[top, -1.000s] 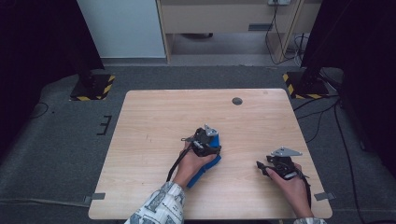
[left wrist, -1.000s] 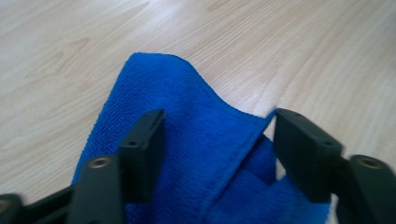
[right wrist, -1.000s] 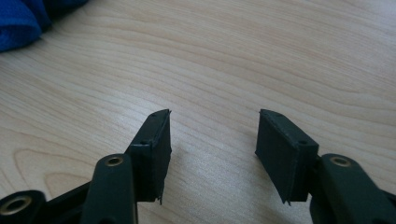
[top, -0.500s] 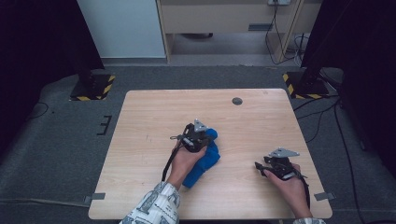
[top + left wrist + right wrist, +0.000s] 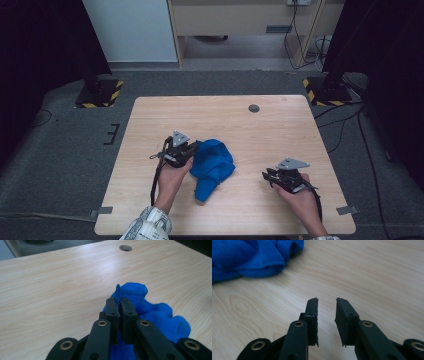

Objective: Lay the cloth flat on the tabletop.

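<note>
A crumpled blue cloth (image 5: 212, 162) lies on the wooden table (image 5: 225, 115), a little in front of its middle. My left gripper (image 5: 194, 150) sits at the cloth's left side, shut on a folded edge of it. In the left gripper view the jaws (image 5: 119, 301) pinch that edge, and the rest of the cloth (image 5: 155, 312) bunches behind them. My right gripper (image 5: 265, 176) rests low over bare wood to the cloth's right, apart from it. Its jaws (image 5: 327, 301) have just been closing; a narrow gap stays between them with nothing in it. The cloth (image 5: 249, 257) lies ahead of them.
A round cable hole (image 5: 254, 108) sits near the table's far edge. Black stands with yellow-striped bases (image 5: 100, 92) flank the table on the grey floor. Bare wood surrounds the cloth on all sides.
My left gripper has shut on the cloth's edge and moved left, dragging that side of the cloth with it. The right gripper has shifted slightly left and its jaws have narrowed.
</note>
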`<state>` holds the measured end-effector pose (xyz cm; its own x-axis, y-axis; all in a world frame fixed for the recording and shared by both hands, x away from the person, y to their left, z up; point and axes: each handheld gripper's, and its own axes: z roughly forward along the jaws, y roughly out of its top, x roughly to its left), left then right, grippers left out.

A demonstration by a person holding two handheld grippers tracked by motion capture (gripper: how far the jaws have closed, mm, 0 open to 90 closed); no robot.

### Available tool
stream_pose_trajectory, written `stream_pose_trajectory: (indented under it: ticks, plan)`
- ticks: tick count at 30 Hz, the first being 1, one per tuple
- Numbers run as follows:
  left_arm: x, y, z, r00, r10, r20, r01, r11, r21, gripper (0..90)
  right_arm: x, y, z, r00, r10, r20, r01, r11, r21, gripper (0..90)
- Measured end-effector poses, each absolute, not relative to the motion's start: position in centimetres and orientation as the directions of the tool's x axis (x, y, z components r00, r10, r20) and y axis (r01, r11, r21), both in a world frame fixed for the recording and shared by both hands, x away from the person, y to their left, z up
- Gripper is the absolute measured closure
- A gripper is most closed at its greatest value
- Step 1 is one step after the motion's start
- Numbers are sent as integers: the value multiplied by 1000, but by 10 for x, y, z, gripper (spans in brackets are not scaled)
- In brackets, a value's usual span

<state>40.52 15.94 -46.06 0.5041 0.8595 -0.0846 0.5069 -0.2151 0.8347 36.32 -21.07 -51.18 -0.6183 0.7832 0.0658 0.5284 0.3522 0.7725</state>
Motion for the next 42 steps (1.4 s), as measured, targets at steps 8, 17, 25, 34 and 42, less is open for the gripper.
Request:
stream_pose_trajectory:
  ticks: [8, 17, 25, 34, 42]
  plan:
    - [407, 174, -473, 511, 847, -144, 517, -168, 839, 867, 397, -163, -504, -662, 738, 132, 515, 320, 795, 729]
    - [416, 177, -477, 527, 835, -161, 505, -155, 849, 872, 432, -130, -507, -629, 721, 289, 603, 219, 767, 555]
    - [416, 182, -480, 509, 840, -189, 516, -122, 848, 873, 437, -110, -518, -667, 662, 343, 629, 253, 735, 807]
    - [403, 184, -463, 506, 838, -205, 490, -84, 868, 876, 418, -134, -493, -702, 661, 266, 559, 280, 780, 877]
    - [384, 174, -446, 515, 837, -185, 464, -91, 881, 877, 384, -169, -457, -694, 698, 176, 497, 287, 819, 876]
